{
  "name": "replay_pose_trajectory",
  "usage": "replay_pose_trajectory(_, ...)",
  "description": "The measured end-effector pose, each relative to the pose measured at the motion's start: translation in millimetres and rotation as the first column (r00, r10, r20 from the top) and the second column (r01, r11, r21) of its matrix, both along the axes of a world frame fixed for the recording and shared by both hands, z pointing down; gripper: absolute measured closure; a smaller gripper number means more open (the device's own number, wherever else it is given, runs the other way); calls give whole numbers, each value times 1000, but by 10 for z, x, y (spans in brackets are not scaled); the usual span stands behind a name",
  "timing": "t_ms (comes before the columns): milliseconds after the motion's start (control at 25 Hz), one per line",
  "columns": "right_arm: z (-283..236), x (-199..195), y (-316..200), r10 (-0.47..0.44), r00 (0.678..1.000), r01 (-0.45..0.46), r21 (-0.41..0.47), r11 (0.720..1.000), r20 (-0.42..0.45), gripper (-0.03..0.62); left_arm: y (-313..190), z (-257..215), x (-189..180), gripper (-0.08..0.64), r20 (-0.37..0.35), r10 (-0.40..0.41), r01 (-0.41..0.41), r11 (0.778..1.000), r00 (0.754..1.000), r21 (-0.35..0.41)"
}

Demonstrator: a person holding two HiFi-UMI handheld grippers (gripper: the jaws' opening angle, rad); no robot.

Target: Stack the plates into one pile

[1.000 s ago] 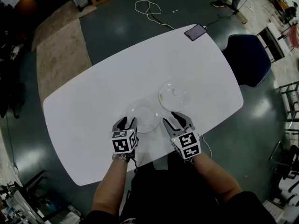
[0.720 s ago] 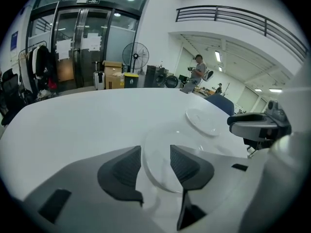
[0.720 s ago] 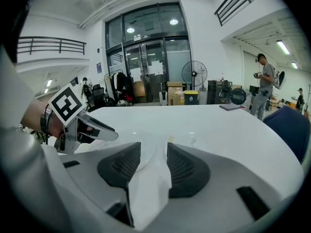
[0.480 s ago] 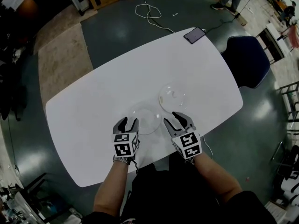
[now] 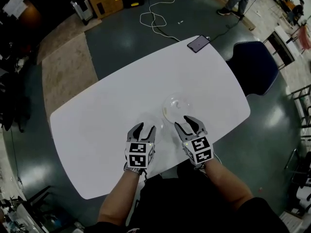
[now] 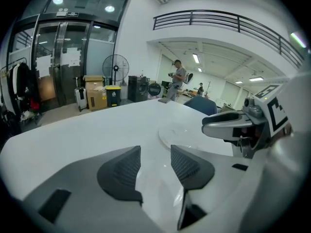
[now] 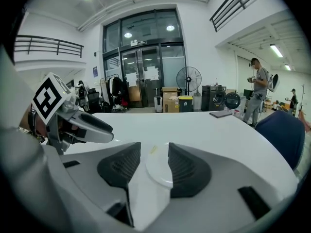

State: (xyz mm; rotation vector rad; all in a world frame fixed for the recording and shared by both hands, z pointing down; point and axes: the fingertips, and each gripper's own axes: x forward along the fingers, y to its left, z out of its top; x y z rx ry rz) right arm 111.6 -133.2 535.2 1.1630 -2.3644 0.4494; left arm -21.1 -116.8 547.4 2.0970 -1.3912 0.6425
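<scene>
Clear glass plate [image 5: 178, 108] on white table [image 5: 97, 120], just ahead of right gripper [image 5: 187, 124] | right jaws spread, empty, nearer | left gripper [image 5: 145, 128] jaws just opening, nothing between, plate ahead-right

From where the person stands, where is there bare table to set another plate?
Bare: the table left of the left gripper, and the stretch between the plates and the phone. Crowded: the near edge, where the right gripper sits by the plates.
</scene>
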Motion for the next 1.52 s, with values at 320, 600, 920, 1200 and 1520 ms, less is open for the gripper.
replay_pose_trajectory(320, -18, 335, -216, 4, 1000, -4, 5, 1000, -5, 407, -96, -20, 590, 357, 21, 98, -98, 995, 995, 4)
replay_pose_trajectory(600, 109, 635, -384, -4, 1000, 5, -31, 1000, 3, 407, -187, 105, 1030, 359, 45, 128, -128, 992, 991, -9)
replay_pose_trajectory(920, 306, 828, -506, -48, 999, 49, -74, 996, 16, 407, -256, 370, 1279, 359, 115, 129, -124, 991, 985, -49)
replay_pose_trajectory(1200, 428, 914, -544, -96, 995, 98, -101, 990, 29, 407, -278, 566, 1386, 359, 164, 97, -85, 993, 982, -78)
replay_pose_trajectory(1520, 528, 910, -602, -116, 992, 122, -128, 984, 51, 407, -261, 695, 1385, 359, 161, 59, -41, 993, 985, -108)
